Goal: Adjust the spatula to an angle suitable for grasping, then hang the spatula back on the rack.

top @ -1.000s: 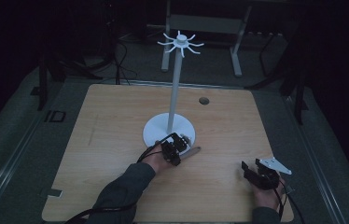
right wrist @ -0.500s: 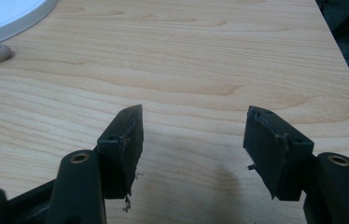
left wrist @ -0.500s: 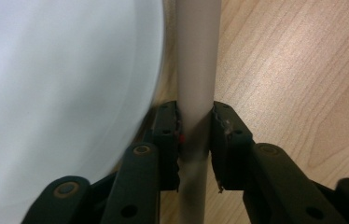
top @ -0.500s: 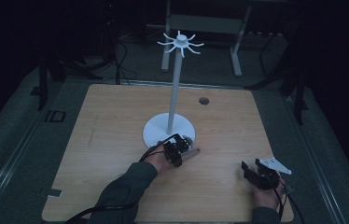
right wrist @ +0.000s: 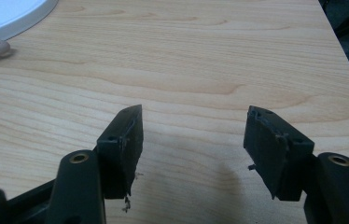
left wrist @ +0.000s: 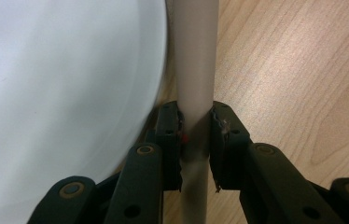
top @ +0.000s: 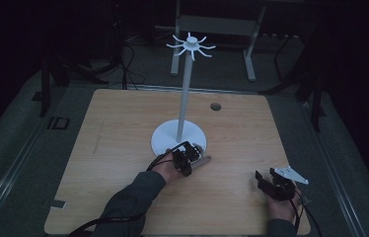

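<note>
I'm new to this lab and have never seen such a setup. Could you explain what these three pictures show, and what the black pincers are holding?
There is no robot here: a person holds a two-jaw tool in each hand at a wooden table. The high view looks down from above. On the table stands a white stand, a round base with a tall pole topped by spokes. The other two pictures come from cameras riding on the tools, looking along their jaws. The left gripper is clamped on a pale beige handle lying beside the stand's base; what it belongs to I cannot tell. The right gripper hangs open over bare wood, holding nothing.
</note>
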